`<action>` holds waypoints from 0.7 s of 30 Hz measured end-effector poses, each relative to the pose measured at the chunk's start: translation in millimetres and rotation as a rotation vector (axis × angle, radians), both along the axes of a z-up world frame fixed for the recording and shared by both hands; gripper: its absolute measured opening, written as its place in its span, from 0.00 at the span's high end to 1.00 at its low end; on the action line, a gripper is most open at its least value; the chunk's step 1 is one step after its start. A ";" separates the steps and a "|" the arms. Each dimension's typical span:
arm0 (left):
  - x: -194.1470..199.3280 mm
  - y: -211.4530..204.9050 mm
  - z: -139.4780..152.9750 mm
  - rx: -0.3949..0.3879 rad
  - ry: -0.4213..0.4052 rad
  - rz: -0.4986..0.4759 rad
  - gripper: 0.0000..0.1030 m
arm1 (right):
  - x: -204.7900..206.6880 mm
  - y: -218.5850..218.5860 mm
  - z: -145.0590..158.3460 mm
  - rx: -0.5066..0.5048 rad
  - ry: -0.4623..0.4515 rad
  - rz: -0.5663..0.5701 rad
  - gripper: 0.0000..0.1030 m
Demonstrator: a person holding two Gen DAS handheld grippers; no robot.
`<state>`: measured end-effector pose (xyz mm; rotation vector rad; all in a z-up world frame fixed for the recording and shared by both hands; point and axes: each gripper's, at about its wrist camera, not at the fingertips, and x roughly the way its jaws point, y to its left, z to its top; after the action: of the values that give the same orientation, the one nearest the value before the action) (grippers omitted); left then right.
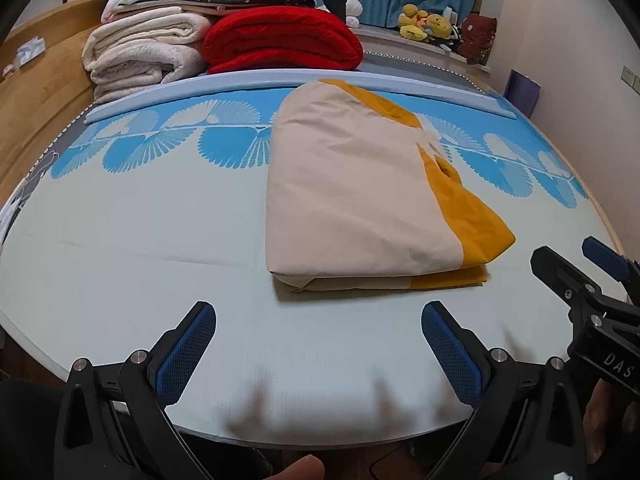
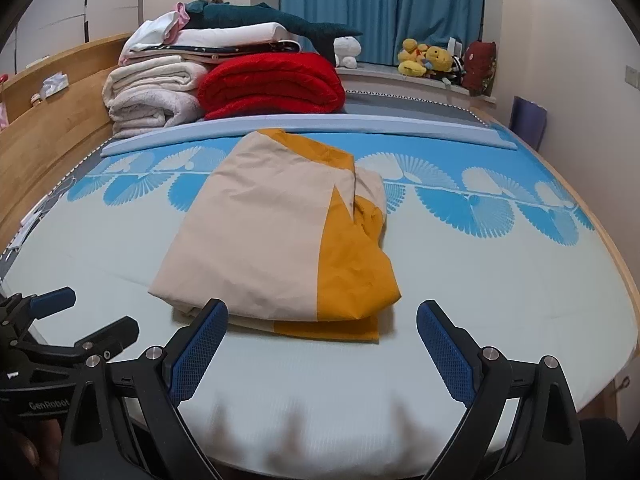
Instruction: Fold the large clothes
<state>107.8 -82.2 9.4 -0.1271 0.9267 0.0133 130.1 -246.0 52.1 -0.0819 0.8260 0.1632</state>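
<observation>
A beige and mustard-yellow cloth (image 1: 360,200) lies folded into a long rectangle on the bed (image 1: 140,240); it also shows in the right wrist view (image 2: 272,236). My left gripper (image 1: 318,316) is open and empty, above the bed's near edge, just short of the cloth's near end. My right gripper (image 2: 322,312) is open and empty, its left fingertip (image 2: 214,312) in front of the cloth's near edge. The right gripper also shows at the right of the left wrist view (image 1: 576,264), and the left gripper at the left of the right wrist view (image 2: 92,312).
The bed has a pale sheet with a blue fan pattern (image 2: 480,208). Folded white blankets (image 1: 140,56) and a red blanket (image 1: 280,40) are stacked at the far side. A wooden headboard (image 1: 36,92) runs along the left. Plush toys (image 2: 432,60) sit on the sill by blue curtains.
</observation>
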 end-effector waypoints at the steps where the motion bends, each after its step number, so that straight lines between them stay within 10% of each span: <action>1: 0.3 0.5 -0.4 0.000 0.001 0.002 0.01 | 0.7 0.0 -0.9 0.000 0.004 0.001 0.08; 21: 0.9 2.4 -1.9 -0.005 0.007 0.013 0.01 | 1.1 3.9 -3.2 -0.006 0.009 -0.009 0.08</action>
<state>108.7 -79.8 7.5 -0.1377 0.9328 0.0238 131.2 -242.1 49.0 -0.0833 0.8355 0.1524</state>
